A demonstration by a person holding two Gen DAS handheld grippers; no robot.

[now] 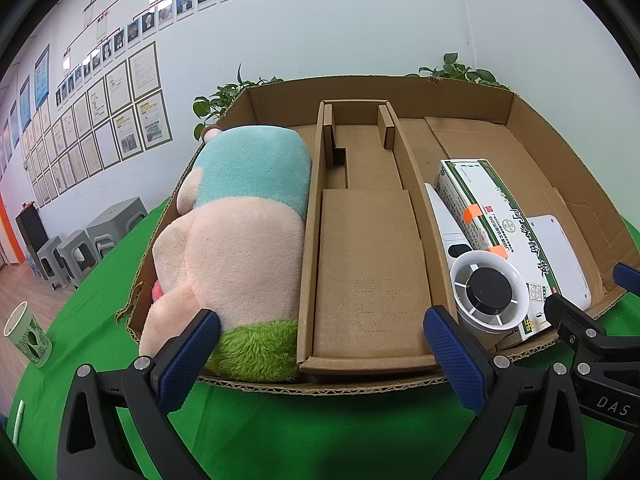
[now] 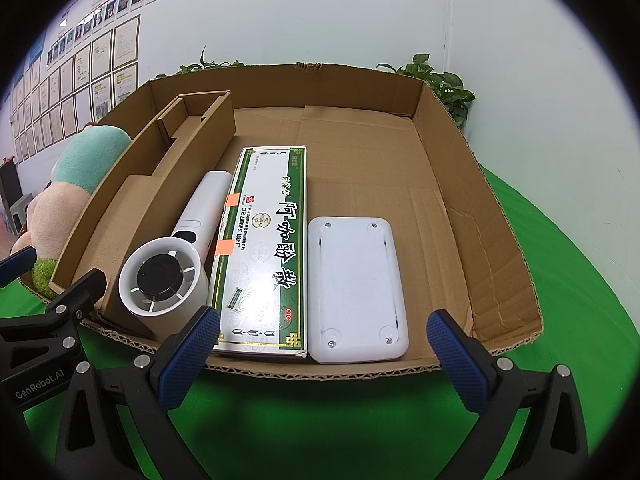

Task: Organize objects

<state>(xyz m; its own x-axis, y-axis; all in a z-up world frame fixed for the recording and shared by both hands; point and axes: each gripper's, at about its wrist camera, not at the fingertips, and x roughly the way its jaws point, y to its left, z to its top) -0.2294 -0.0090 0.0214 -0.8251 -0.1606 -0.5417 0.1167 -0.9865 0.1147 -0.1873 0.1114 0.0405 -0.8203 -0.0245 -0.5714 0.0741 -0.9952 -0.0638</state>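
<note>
Inside the cardboard tray (image 2: 480, 208), right of its divider insert (image 1: 364, 264), lie the fan (image 2: 176, 264), medicine box (image 2: 264, 248) and white device (image 2: 356, 292), the plush toy (image 1: 236, 236) left, while both claws, left claw (image 1: 320, 344) and right claw (image 2: 324, 340), hang spread, empty.

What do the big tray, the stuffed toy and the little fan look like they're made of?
Tray: corrugated cardboard, matte brown; fluted layers show along its cut edges. Toy: soft plush fabric, fuzzy pile in pink, teal and green. Fan: probably hard plastic, smooth white shell with a slight sheen and a black hub.
</note>
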